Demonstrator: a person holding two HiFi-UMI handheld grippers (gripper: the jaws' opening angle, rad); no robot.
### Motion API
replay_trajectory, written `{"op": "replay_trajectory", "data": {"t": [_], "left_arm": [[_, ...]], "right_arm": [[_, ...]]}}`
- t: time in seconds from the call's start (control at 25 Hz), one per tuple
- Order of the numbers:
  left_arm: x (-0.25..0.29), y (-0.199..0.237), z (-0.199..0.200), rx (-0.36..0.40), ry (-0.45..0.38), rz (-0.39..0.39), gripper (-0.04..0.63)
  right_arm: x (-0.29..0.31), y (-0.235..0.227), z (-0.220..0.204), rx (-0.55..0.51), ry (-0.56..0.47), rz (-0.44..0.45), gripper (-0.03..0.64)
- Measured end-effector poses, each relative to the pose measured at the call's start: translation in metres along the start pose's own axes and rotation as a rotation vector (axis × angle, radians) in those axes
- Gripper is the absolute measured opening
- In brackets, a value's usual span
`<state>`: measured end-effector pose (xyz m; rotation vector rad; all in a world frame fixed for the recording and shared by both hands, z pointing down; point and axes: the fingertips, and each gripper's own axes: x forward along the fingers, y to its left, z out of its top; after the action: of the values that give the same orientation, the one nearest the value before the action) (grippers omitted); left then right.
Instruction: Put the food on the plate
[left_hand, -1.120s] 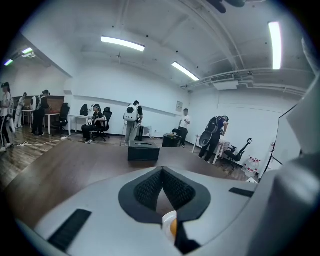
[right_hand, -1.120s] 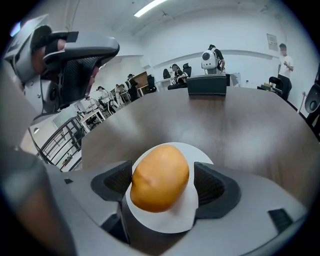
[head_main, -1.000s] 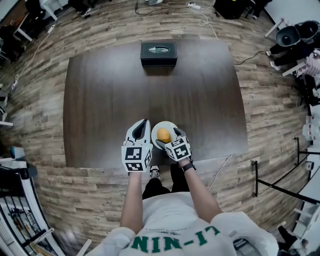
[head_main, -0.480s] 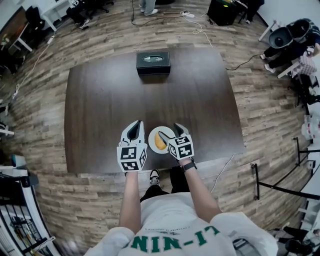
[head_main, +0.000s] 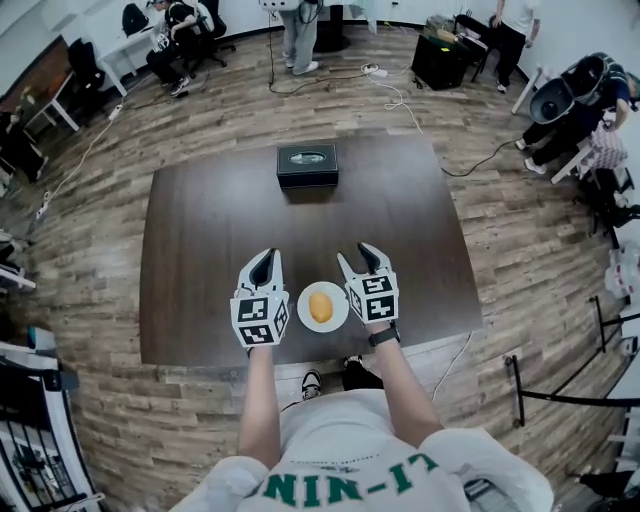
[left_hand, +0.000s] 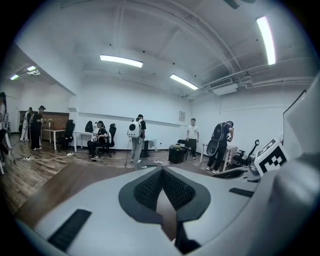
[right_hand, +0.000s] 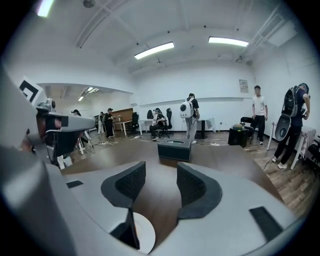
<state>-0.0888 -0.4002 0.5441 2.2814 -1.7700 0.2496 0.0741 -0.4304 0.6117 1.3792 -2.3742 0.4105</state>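
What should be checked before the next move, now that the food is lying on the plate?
1. Food on the plate: ok, it lies in the middle.
2. Right gripper empty: ok, jaws apart, just been closing, nothing between them.
3. Left gripper empty: ok, jaws together, nothing held.
4. Grippers off the plate: ok, one on each side.
5. Plate fully on the table: ok, near the front edge.

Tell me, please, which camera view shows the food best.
The head view: the whole yellow food lies on the white plate, seen from above. The right gripper view catches only an edge of the plate; the left gripper view shows neither.
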Motion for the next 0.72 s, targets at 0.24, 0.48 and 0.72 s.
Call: {"op": "replay_trajectory", "data": {"t": [0.24,0.48,0.72], "left_arm": [[0.000,0.000,0.035,0.025,-0.065,0.006,0.011],[0.008,-0.010,0.073,0.059,-0.142,-0.016,0.011],[0.009,-0.019,0.105,0.063,-0.175,-0.021,0.011]], "right_arm": [[-0.022,-0.009,0.057,0.017,-0.135,-0.026,0.148],[-0.049,-0.016,0.119,0.004,-0.276,-0.038,0.106],[-0.081,-0.016,0.168,-0.038,-0.394,-0.056,0.068]]}}
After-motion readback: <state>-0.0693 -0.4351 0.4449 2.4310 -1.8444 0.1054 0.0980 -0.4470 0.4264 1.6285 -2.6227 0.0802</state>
